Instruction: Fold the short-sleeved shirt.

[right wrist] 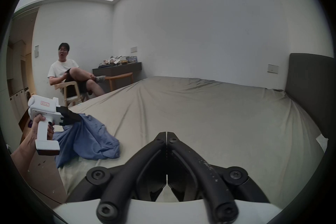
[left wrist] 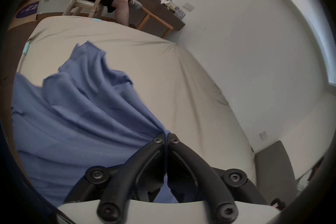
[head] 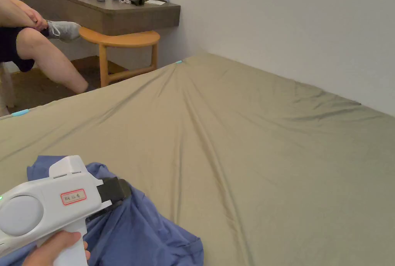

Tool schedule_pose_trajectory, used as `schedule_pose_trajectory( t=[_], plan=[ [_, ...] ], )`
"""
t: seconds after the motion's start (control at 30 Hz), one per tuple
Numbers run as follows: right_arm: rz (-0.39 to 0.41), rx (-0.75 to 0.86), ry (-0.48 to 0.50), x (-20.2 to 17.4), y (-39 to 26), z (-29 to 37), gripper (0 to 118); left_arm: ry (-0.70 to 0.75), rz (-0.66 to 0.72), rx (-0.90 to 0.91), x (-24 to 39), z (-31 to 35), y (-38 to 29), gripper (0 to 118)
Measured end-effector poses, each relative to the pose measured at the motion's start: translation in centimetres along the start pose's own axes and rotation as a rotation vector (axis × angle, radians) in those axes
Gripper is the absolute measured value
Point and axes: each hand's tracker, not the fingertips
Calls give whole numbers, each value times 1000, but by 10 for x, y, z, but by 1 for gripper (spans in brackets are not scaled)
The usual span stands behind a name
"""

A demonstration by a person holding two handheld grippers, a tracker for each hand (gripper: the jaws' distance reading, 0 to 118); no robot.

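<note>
We see the blue shirt (left wrist: 76, 118) bunched at the near left corner of the bed (head: 270, 143), crumpled and unfolded, with part of it spilling over the bed's edge in the right gripper view. The rest of the olive sheet lies bare and lightly creased.

The left hand-held gripper (left wrist: 166, 137) has its jaws pressed together on a pinch of the shirt: in its own view the cloth gathers into pleats that run straight into the closed tips, and a strip of blue shows between the jaws lower down. From the head view we see its white body held by a hand (head: 54, 249) at the lower left, the black front end dipping into the fabric. In the right gripper view it lifts a peak of the shirt above the sheet.

The right hand-held gripper (right wrist: 166, 134) hovers over bare sheet, well apart from the shirt, with its jaws closed on nothing.

Beyond the bed's far corner a person (right wrist: 72, 75) sits on a wooden chair (right wrist: 70, 89), next to a stool (head: 123, 44) and a dark worktop (head: 115, 14) strewn with small items.
</note>
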Motion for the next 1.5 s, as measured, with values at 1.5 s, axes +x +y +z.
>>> schedule_pose_trajectory(
  t=[1.5],
  plan=[
    [-371,19,-731,192,-97,259,0,-744,-894,-1008,315,88,-521,17]
  ],
)
